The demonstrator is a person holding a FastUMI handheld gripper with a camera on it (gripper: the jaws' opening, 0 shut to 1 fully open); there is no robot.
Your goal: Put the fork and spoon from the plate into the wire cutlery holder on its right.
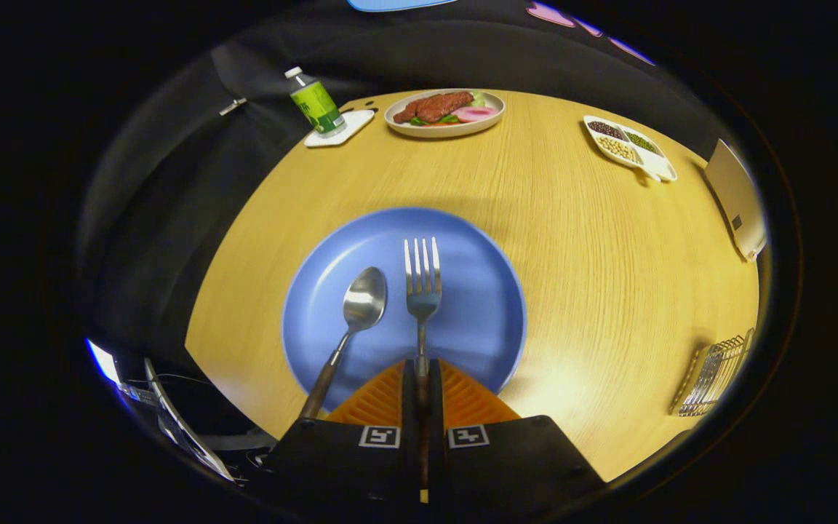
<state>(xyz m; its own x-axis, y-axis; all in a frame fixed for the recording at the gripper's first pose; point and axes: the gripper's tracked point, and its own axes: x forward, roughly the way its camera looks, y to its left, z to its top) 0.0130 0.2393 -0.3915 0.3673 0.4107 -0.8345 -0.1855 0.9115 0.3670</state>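
With both fingers pressed tight on the fork's handle, the gripper (pixel 422 371) has the fork (pixel 422 291), its tines reaching ahead over the blue plate (pixel 477 320). Just left of it the spoon (pixel 357 313) lies on that plate, handle off the near rim, and the wire cutlery holder (pixel 713 375) sits well apart on the wooden table (pixel 572 240), off to the right.

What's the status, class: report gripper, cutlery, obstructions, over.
Gripper shut on fork handle, tines over blue plate. Spoon lies on plate, left of fork. Wire cutlery holder off to the right; bare table between.
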